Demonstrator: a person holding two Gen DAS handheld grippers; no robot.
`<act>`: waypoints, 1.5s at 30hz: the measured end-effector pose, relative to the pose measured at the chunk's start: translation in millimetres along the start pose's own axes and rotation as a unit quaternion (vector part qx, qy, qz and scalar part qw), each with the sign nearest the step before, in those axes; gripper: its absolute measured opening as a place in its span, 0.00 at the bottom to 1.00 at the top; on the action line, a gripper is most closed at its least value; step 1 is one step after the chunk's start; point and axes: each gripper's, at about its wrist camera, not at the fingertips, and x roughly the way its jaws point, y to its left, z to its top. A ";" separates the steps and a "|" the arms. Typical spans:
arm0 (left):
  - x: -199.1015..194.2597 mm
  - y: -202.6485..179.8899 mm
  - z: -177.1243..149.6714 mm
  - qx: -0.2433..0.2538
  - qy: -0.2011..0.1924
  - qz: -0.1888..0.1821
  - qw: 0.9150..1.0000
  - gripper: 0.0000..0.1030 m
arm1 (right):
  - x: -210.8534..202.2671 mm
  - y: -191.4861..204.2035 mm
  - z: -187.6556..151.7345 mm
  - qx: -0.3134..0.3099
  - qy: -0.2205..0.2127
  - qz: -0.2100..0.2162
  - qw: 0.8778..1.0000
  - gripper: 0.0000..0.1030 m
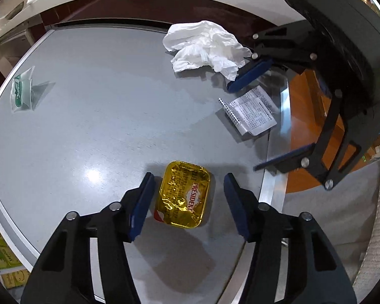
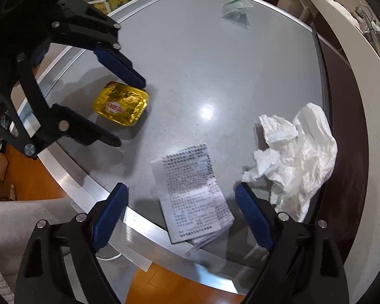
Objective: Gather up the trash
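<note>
The pickup is only being lined up — the left tongs (image 1: 188,200) hang spread around the gold butter packet (image 1: 183,195) on the grey tabletop (image 1: 101,116), not touching it. The right tongs (image 2: 182,215), also spread, straddle the printed receipt (image 2: 193,192) beside the crumpled tissue (image 2: 299,157). Next, I judge: lower and pinch each piece.

The grey table top (image 1: 93,126) looks smooth and semi-glossy, edged with a brushed metal strip (image 2: 71,174). On it, the butter tub (image 1: 183,195) wears crinkled, shiny gold foil. Beyond the tub lie a soft, crumpled white tissue (image 1: 205,48) and a matt printed paper leaflet (image 2: 192,190).
</note>
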 end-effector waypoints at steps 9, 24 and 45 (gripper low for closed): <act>-3.1 8.3 -4.7 -0.008 0.001 0.007 1.000 0.36 | -7.9 -3.4 13.2 0.011 -0.004 0.040 0.999 0.37; -33.5 19.9 -46.1 -0.091 -0.041 0.031 0.995 0.36 | -5.2 7.2 41.5 0.008 -0.023 0.031 0.999 0.25; -54.9 14.5 -62.1 -0.127 -0.069 0.051 0.988 0.37 | -33.4 29.8 18.9 -0.070 -0.041 -0.096 0.992 0.89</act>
